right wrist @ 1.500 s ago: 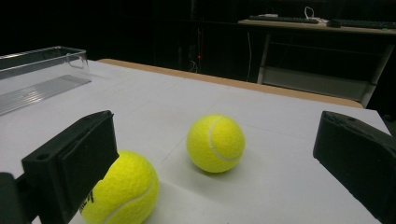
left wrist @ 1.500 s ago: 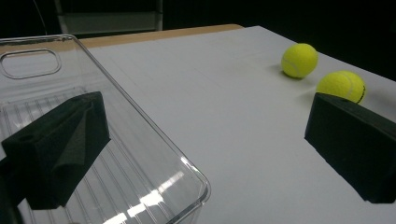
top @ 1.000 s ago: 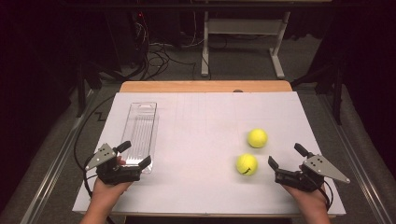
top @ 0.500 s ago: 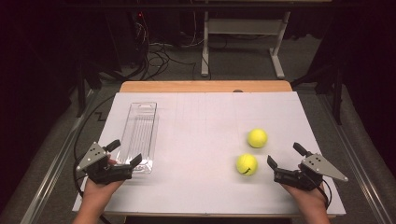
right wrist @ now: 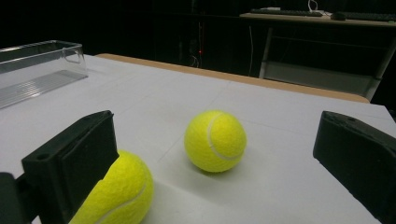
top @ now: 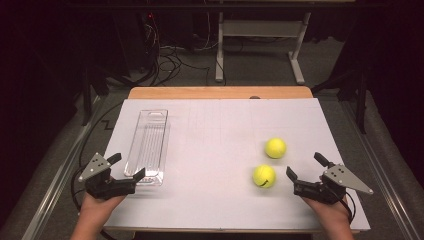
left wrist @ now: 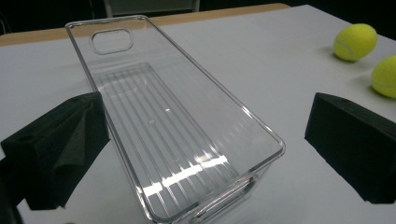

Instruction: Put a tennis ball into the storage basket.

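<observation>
At the worktop's (top: 215, 200) left near edge the left gripper (top: 126, 170) is released, its jaws spread wide, one either side of the near end of a clear tray (top: 147, 145). The tray lies lengthwise on the white sheet, nothing in it. Well to the right sit two balls, the near ball (top: 263, 176) just beside the far ball (top: 275, 148). The right gripper (top: 306, 166) is released too, jaws wide apart, one jaw close beside the near ball.
</observation>
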Motion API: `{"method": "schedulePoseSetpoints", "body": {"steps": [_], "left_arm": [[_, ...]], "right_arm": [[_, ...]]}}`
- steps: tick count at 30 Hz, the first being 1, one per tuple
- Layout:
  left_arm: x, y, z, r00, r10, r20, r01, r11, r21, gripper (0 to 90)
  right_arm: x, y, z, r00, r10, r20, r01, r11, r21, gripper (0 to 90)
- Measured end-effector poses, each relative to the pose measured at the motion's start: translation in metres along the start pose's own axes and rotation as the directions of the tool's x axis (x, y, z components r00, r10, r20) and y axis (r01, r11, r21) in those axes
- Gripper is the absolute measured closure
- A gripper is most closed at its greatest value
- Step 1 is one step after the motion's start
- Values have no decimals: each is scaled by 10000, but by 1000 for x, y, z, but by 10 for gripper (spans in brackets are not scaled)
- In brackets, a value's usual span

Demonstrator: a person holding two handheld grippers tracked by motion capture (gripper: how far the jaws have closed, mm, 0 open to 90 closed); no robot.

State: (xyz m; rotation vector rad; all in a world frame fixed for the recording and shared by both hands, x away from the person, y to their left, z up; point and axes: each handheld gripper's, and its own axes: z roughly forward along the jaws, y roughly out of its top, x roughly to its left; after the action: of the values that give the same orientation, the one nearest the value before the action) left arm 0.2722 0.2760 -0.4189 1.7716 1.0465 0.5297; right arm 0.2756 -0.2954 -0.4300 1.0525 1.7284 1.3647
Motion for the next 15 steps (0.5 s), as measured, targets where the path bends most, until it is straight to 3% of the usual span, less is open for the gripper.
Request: {"method": "schedulePoseSetpoints", "body": {"steps": [3,11,15], "left_arm": [[-1,-3,-1,9997,178,-158,-172,9992,373,7],[-1,-11,3,9999,123,-103,-109,9915,1300,7],[1,-14,5,9999,47,-153,-19,9841,1774,7]], "right_arm": [[-1,0,0,10000,9,-6,-9,10000,-59,3],[-2,0,-2,10000,55,31,-55,10000,-55,3],[-1,0,-2,10000,35,-5,-35,10000,-57,3]]}}
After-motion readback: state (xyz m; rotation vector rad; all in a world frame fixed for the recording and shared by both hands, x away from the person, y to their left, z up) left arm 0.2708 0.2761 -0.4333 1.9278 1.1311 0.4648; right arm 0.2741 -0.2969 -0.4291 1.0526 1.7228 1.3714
